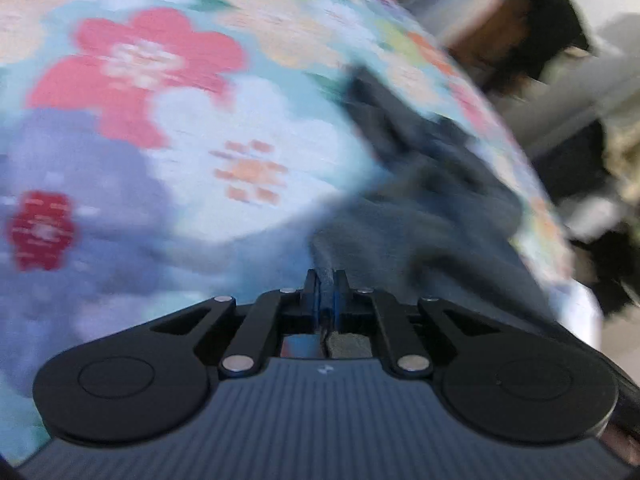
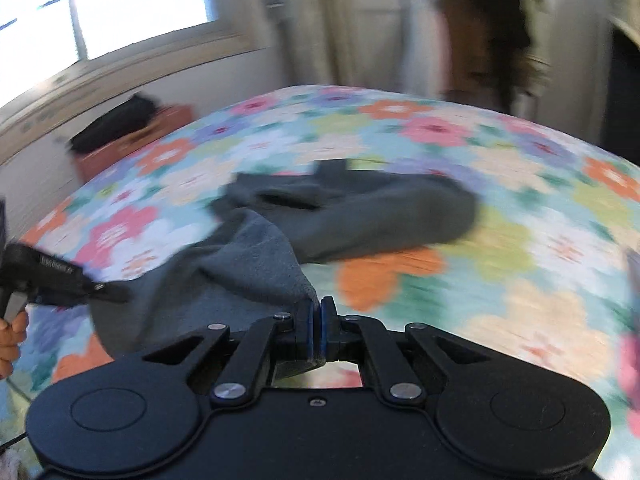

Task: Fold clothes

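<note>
**Grey garment pinched at two edges over the floral bed**

Bedspread (image 2: 520,208) room lies wide to the right and far side of the grey garment (image 2: 360,208): flat flowered cloth runs bare out to the bed's rounded far edge, beyond which stand a pale curtain (image 2: 320,20) and a window (image 2: 132,4). At the left edge of the bed sits an orange box (image 2: 132,144) with a dark bundle on top.

The garment is soft, fleecy and matte, rumpled into loose folds near the middle of the bed, one part drawn up toward the near side. The right gripper (image 2: 317,308) has its blue-padded jaws together on a raised corner of that cloth. The left gripper (image 1: 326,280) likewise clamps a thin ridge of the grey fabric; in the right wrist view it reaches in from the left, a hand (image 2: 10,340) on its handle. Both views are blurred.
</note>
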